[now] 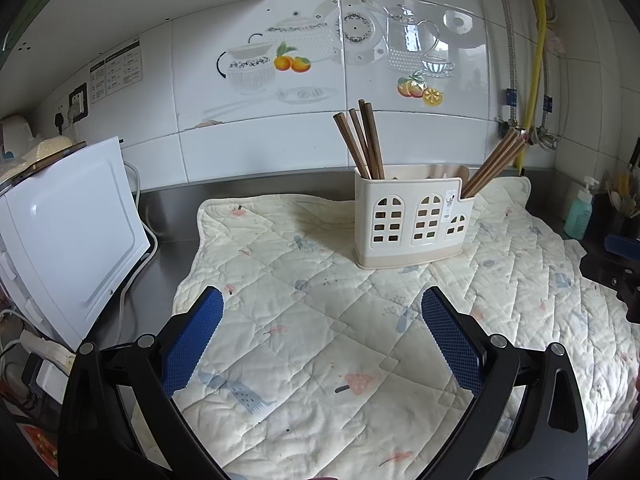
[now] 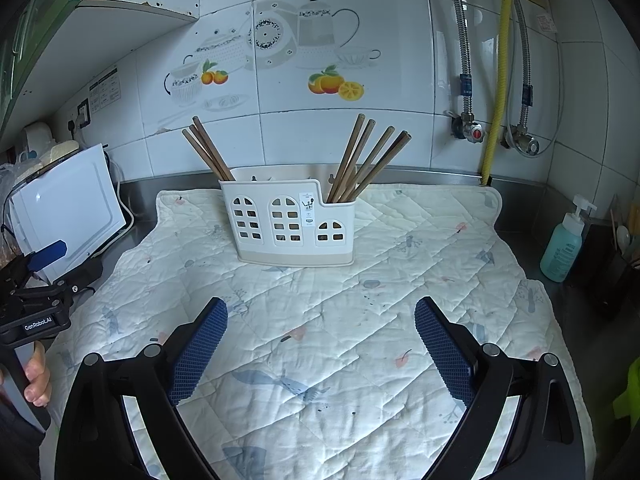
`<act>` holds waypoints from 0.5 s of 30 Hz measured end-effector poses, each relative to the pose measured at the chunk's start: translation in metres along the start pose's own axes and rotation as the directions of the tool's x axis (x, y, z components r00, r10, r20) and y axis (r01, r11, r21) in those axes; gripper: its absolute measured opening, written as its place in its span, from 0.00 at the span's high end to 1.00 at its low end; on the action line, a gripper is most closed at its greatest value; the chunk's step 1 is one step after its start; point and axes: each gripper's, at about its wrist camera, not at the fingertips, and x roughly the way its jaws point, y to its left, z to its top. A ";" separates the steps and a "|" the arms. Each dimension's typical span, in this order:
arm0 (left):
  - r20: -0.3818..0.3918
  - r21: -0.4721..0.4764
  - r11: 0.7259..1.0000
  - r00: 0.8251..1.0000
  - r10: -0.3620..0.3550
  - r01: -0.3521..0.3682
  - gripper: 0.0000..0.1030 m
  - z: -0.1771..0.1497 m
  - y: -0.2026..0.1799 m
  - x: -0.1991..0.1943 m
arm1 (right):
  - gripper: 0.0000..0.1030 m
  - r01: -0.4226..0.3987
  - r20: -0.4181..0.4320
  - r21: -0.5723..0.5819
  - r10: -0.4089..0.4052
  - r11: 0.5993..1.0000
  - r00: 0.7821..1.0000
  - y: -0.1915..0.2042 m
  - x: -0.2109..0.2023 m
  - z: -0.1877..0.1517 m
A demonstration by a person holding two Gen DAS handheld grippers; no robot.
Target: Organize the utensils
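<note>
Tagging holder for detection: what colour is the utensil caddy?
Utensil caddy: cream-white with a beige base band and window-shaped cutouts. Clearest in the right wrist view.

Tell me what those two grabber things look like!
Each one is black, with two long arms joined by round silver bolts. The left gripper and right gripper both end in fingers covered with bumpy blue rubber pads. From the right camera, white letters on the left gripper's black body read GenRobot.AI, and it has a black handle.

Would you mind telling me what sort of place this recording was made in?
Most likely a home kitchen: a steel counter under tiled walls with teapot decals, a chopstick holder, and a soap dispenser.
</note>
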 end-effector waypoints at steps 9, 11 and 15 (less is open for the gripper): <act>-0.010 0.009 1.000 1.000 -0.006 0.006 0.05 -0.001 -0.003 0.002 | 0.11 0.000 -0.001 0.002 0.000 1.000 1.000 0.000 0.000 0.000; -0.011 0.009 1.000 1.000 -0.006 0.006 0.05 -0.001 -0.004 0.002 | 0.11 -0.001 -0.003 0.002 0.001 1.000 1.000 0.001 0.000 -0.001; -0.014 0.013 1.000 1.000 -0.009 0.009 0.05 -0.001 -0.006 0.004 | 0.11 0.000 -0.006 0.002 0.000 1.000 1.000 0.001 0.001 -0.001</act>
